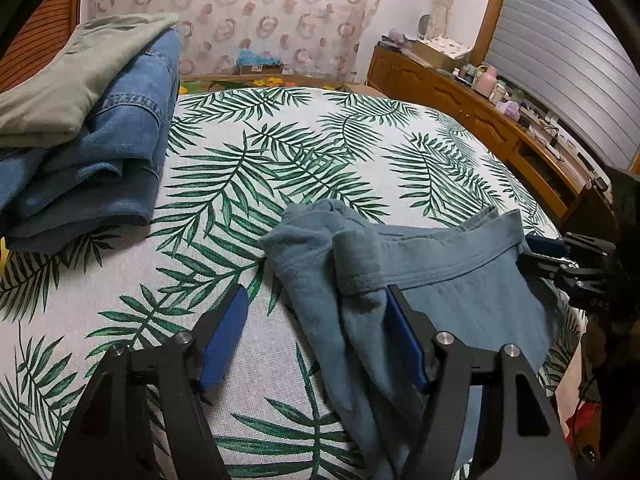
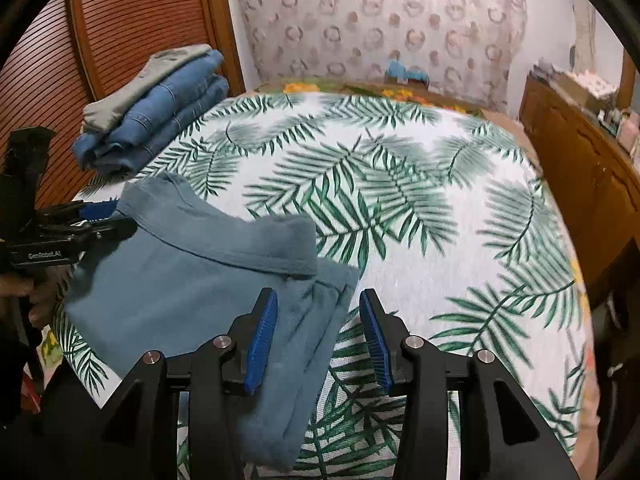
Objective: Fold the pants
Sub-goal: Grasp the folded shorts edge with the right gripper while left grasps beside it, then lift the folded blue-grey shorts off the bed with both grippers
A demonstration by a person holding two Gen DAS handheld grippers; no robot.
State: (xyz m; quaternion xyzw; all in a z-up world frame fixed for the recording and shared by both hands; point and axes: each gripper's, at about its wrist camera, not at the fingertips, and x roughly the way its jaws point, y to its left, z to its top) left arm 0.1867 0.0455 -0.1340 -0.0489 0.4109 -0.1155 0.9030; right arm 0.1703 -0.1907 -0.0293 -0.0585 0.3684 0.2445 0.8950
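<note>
Grey-blue pants [image 1: 460, 280] [image 2: 180, 280] lie on the bed, waistband toward the far side. My left gripper [image 1: 316, 292] stands open over their bunched left end; its right pad rests against the cloth, and its left pad is over bare sheet. My right gripper [image 2: 318, 294] is open too, with the pants' right edge lying between its blue pads and neither pad pressing on it. Each gripper shows in the other's view at its end of the waistband: the right gripper [image 1: 530, 254] and the left gripper [image 2: 116, 216].
A stack of folded jeans [image 1: 92, 160] [image 2: 160, 120] topped by a pale green garment sits at the bed's far left. The palm-leaf sheet [image 1: 280, 152] [image 2: 400, 200] covers the bed. A wooden dresser [image 1: 460, 96] [image 2: 580, 160] with clutter runs along the right.
</note>
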